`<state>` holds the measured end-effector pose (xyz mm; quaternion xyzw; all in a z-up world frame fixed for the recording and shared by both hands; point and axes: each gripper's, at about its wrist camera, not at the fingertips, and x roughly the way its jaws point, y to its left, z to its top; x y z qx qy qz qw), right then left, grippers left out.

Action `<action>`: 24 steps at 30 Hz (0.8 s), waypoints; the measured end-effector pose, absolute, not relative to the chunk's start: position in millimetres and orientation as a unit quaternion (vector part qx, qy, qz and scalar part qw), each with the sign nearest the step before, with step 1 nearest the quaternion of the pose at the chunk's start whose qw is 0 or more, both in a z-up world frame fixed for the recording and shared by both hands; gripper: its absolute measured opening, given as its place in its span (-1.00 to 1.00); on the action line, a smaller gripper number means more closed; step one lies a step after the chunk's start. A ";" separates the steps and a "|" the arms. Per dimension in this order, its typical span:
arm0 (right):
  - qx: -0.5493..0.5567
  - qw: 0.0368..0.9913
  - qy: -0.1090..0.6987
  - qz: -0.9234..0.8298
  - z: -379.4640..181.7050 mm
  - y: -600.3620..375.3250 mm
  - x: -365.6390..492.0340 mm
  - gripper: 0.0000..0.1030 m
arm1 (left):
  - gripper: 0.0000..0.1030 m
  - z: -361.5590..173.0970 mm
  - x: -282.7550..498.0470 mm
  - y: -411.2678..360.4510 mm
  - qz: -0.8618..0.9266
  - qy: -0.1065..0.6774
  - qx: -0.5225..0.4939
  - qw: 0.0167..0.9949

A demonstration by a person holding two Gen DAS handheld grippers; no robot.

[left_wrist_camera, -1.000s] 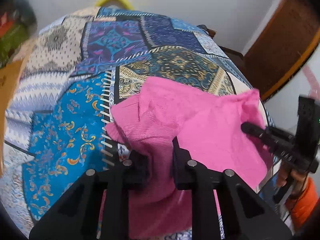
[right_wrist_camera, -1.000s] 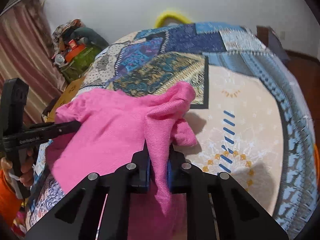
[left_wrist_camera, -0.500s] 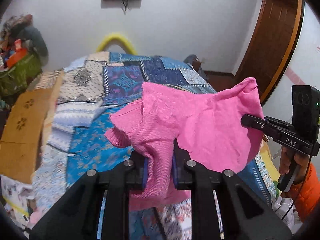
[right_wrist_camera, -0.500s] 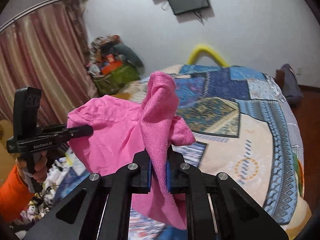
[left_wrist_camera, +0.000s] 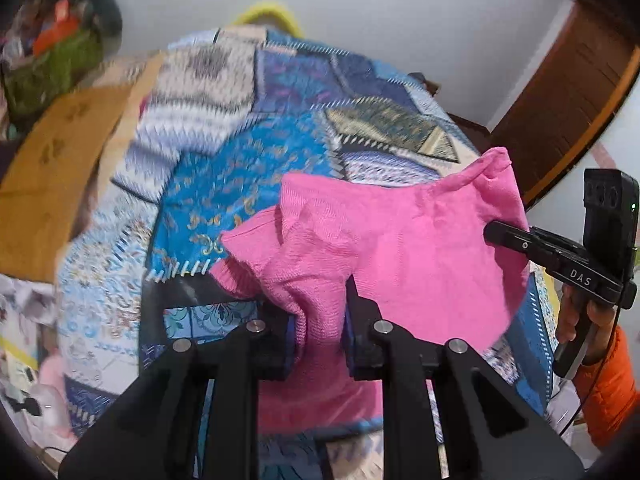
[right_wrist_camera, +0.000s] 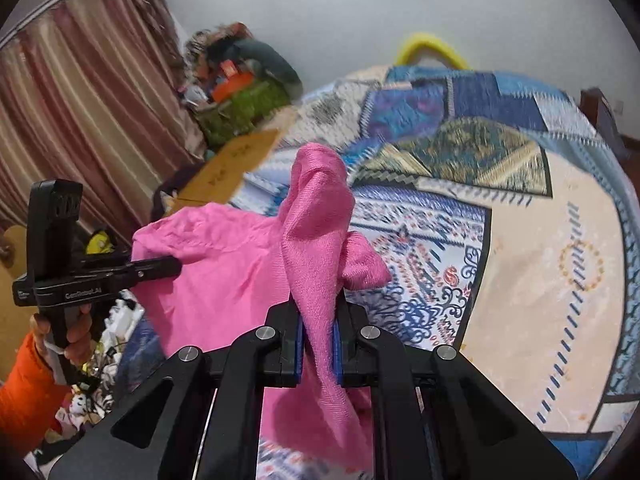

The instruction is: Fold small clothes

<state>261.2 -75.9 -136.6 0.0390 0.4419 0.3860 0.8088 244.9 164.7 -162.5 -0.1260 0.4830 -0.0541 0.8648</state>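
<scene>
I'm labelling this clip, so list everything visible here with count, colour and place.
pink garment: one, pink, held up over the bed between both claws
bedspread: one, blue and cream patchwork, covering the bed
yellow hoop: one, yellow, beyond the bed's far end
cardboard: one, tan, beside the bed
clutter pile: one, green, orange and mixed, by the wall
curtain: one, striped pink-brown, beside the pile
door: one, brown wood, past the bed
left claw: one, black, shut on the garment
right claw: one, black, shut on the garment
sleeve: orange, behind the left claw
</scene>
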 end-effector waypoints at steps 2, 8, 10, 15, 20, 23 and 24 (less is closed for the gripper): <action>0.032 0.809 0.452 0.375 -148.9 -74.3 274.0 -0.80 | -0.63 -179.4 259.1 170.8 -0.055 0.495 -0.138 0.856; -0.021 0.815 0.471 0.337 -175.8 -68.6 289.0 -0.63 | -0.38 -206.4 283.0 177.1 -0.032 0.517 -0.129 0.845; -0.032 0.821 0.465 0.329 -172.5 -71.6 284.4 -0.50 | -0.18 -202.1 280.6 176.1 -0.010 0.509 -0.096 0.855; -0.043 0.850 0.417 0.318 -143.7 -81.5 265.7 -0.32 | -0.15 -173.4 263.8 177.2 0.023 0.478 -0.052 0.877; -0.042 0.850 0.383 0.359 -114.6 -67.4 246.8 -0.28 | 0.04 -144.4 249.5 157.9 -0.004 0.447 -0.043 0.893; -0.040 0.830 0.390 0.396 -115.8 -47.3 236.8 -0.28 | 0.33 -147.5 248.7 141.0 -0.028 0.447 -0.049 0.893; -0.043 0.827 0.393 0.401 -119.8 -41.0 234.4 -0.28 | 0.33 -151.6 249.8 136.1 -0.032 0.451 -0.049 0.891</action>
